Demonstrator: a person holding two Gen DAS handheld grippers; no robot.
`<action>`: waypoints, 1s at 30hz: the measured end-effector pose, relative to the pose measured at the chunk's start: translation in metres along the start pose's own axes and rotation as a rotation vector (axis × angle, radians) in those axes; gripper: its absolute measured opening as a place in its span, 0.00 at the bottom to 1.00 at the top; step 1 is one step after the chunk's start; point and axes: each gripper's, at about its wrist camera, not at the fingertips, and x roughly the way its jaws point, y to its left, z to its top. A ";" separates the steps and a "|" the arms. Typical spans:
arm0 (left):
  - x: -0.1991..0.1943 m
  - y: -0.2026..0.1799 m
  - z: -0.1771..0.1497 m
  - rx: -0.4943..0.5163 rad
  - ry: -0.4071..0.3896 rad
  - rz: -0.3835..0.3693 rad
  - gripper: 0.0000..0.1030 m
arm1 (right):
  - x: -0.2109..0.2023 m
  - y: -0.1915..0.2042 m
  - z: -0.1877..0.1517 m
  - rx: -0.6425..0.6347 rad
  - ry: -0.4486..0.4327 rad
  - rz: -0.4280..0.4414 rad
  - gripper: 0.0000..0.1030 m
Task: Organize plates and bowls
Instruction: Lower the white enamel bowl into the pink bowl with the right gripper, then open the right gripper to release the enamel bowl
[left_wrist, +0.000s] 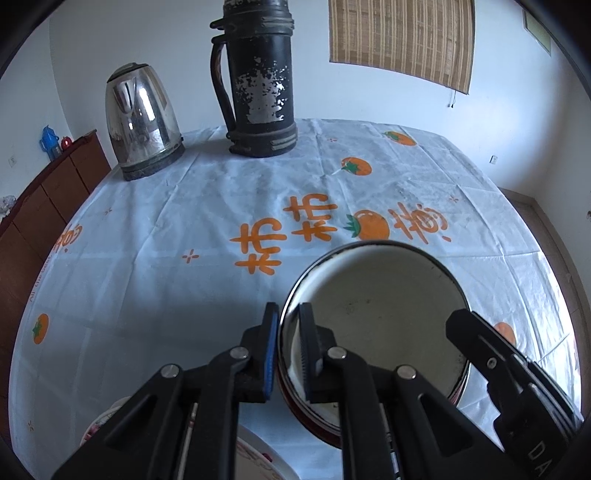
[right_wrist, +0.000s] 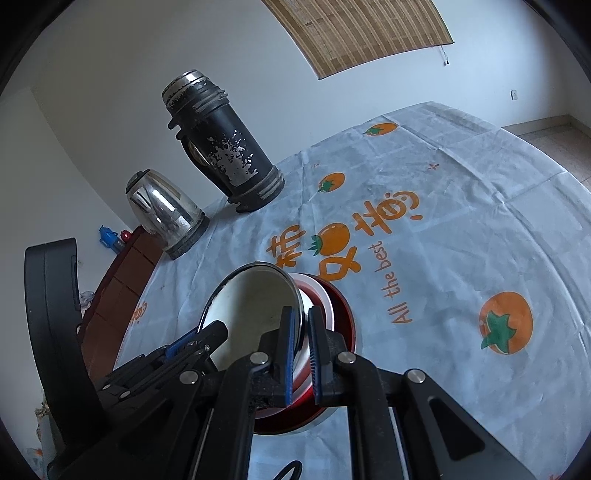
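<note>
left to right, all placed against the steel bowl (left_wrist: 373, 317).

far left of the bowl, at the back of the bench (left_wrist: 155, 236): the steel kettle (left_wrist: 142, 120), then the scuffed black flask (left_wrist: 258, 85). both well apart from the bowl, out of the working area, probably just parked there.

left claw (left_wrist: 290, 347): clamped shut on the bowl's left rim, one pad outside the wall, one inside. pads pinch the thin wall, no gap visible.

the bowl itself: tilted, mouth facing the cameras, white inside, empty apart from some dark specks. in the right wrist view it sits nested in a white dish (right_wrist: 325, 306), which sits in a red bowl (right_wrist: 343, 332). so the task's things are one stack near the front of the bench, just under both claws. can't tell whether the stack rests on the cloth or is lifted clear.

right claw (right_wrist: 301, 354): also shut, on the rim at the opposite side of the bowl. its pads look to span the steel wall and possibly the white dish edge too; can't separate that.

my read: two-sided rim grip is there to keep the nested stack from slipping while it's handled as one. risk: thin slick rims, tilt could let the inner bowl slide.

below the bowl, at frame bottom, a white patterned plate (left_wrist: 255, 458) is partly hidden by the left claw.
</note>
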 end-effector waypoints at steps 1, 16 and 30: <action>0.000 -0.001 0.000 0.007 -0.004 0.004 0.08 | 0.000 -0.001 0.000 0.002 0.004 0.001 0.09; 0.001 -0.004 0.000 0.036 -0.016 0.013 0.14 | 0.002 -0.005 0.000 0.022 0.022 -0.009 0.09; 0.002 -0.005 -0.001 0.040 -0.014 -0.014 0.27 | 0.005 -0.012 -0.002 0.048 0.023 0.005 0.11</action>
